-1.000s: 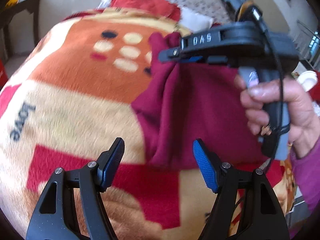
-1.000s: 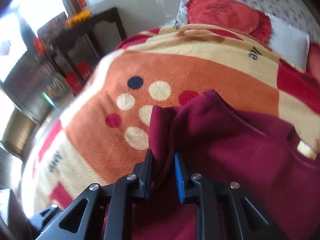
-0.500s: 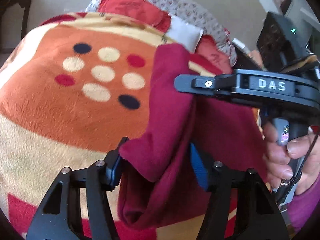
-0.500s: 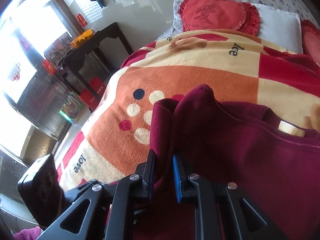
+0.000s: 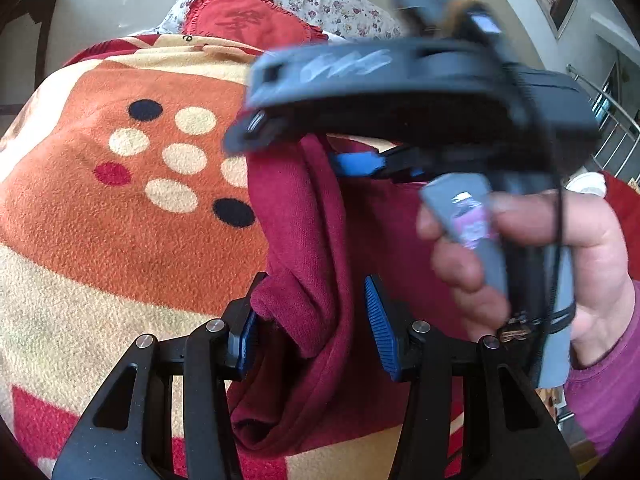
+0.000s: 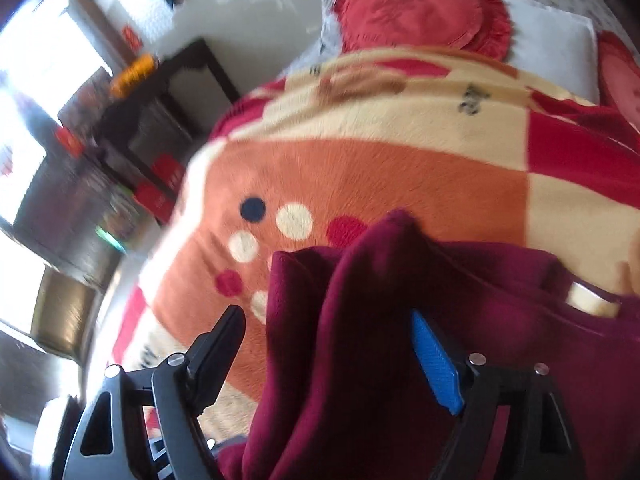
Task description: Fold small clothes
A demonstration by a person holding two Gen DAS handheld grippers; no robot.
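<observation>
Right tool (image 6: 328,364) now sprung wide off maroon garment (image 5: 304,240), left tool (image 5: 310,320) parted around a fold, hand (image 5: 532,264) raised.

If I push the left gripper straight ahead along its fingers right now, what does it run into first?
The bunched maroon fleece garment: a fold already sits between the open left gripper fingers. Beyond it, probably the black right gripper crossing above, though depth is unclear.

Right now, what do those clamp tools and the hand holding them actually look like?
Each gripper is black plastic, with two angled fingers joined by silver rivets and lined with ribbed blue pads. The left gripper fills its own view's foreground. The right gripper bears blurred white lettering, a grey handle and a thin black cable. The right hand is bare, with a magenta sleeve.
</observation>
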